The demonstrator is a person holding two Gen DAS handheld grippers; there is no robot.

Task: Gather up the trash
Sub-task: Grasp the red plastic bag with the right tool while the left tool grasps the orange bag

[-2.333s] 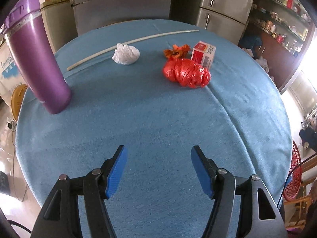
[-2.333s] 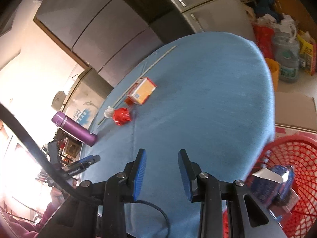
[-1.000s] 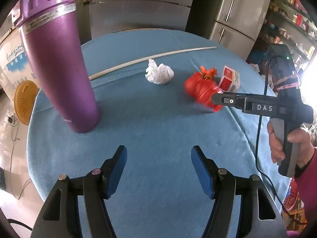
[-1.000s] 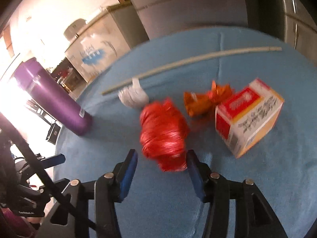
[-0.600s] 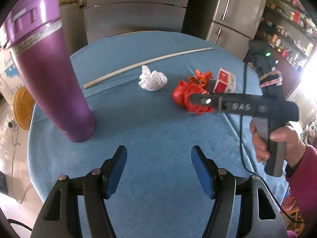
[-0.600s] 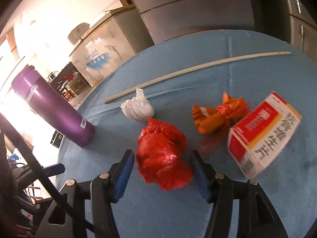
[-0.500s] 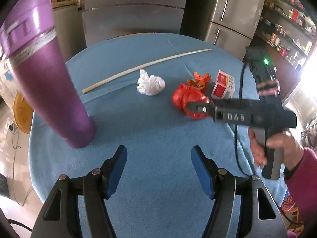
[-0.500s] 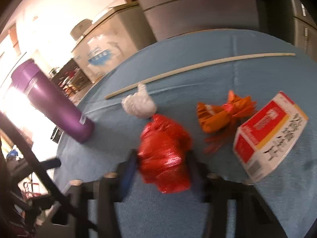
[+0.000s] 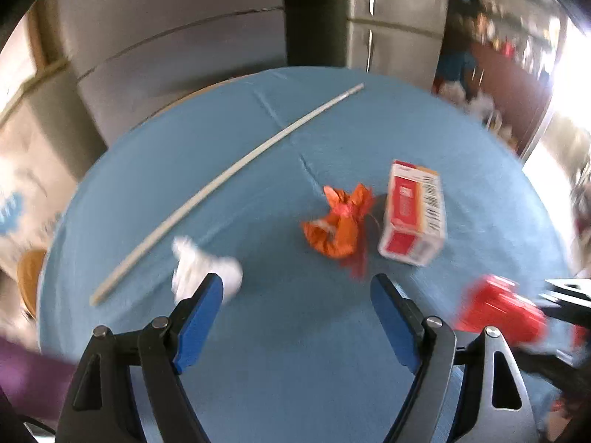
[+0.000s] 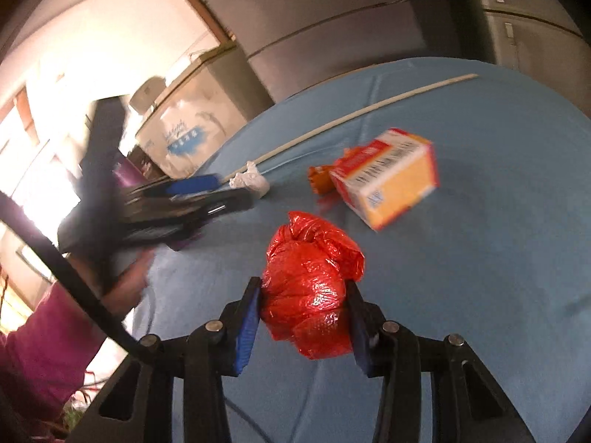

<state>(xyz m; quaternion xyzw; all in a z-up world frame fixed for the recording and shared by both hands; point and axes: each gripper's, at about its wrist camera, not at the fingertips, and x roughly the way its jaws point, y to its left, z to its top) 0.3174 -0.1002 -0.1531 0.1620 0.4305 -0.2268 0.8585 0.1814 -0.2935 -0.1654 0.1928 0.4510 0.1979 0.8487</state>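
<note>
Blur smears much of both views, so edges are soft. The right gripper [image 10: 303,317] pinches the red plastic bag [image 10: 310,291] between its blue fingers [image 10: 246,332], the bag bulging above and below the pads; whether its underside touches the blue worktop [image 10: 498,258] is hard to tell. In the left wrist view that bag [image 9: 498,313] is a red smear near the right edge, partly cut off by the left gripper's frame. The left gripper [image 9: 295,317] has its fingers spread wide with nothing between them. Beyond the bag lies the red and yellow carton [image 10: 388,177], and the orange wrapper [image 9: 338,221] sits just beside the carton, mostly hidden behind it in the right wrist view. The white crumpled wad [image 9: 207,269] lies farther from the bag, partly covered by the left finger, near a long pale stick [image 9: 229,177].
</note>
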